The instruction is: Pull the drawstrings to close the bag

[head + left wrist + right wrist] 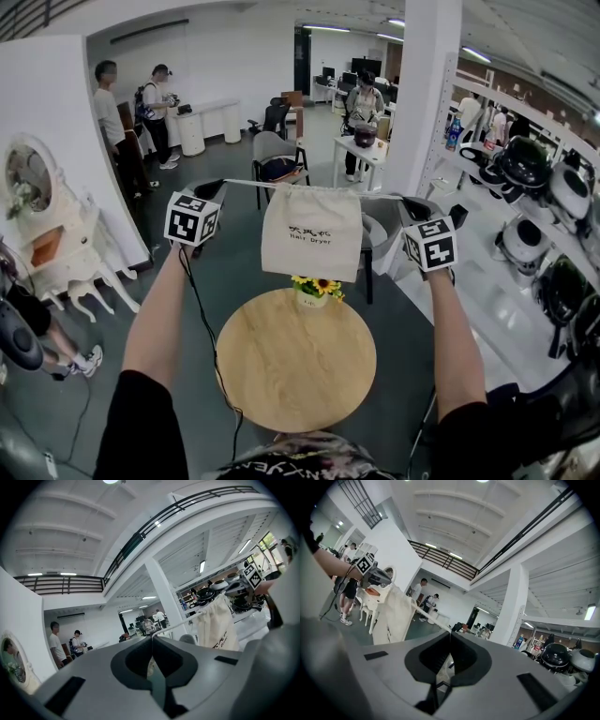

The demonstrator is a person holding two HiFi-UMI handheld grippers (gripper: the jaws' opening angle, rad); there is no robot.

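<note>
A cream cloth bag (311,232) with dark print hangs in the air above the round wooden table (296,366), its mouth gathered. Its white drawstring (255,184) runs taut to both sides. My left gripper (212,187) is shut on the left string end, and my right gripper (409,201) is shut on the right end. In the left gripper view the string (177,626) leads from the closed jaws (152,639) to the bag (216,626). The right gripper view shows the string (430,618) running from its closed jaws (450,637) to the bag (395,617).
A small pot of sunflowers (314,289) stands at the table's far edge under the bag. Chairs (277,164) and several people stand beyond. A white pillar (424,94) and shelves of appliances (534,187) fill the right; a white dresser (52,244) is at left.
</note>
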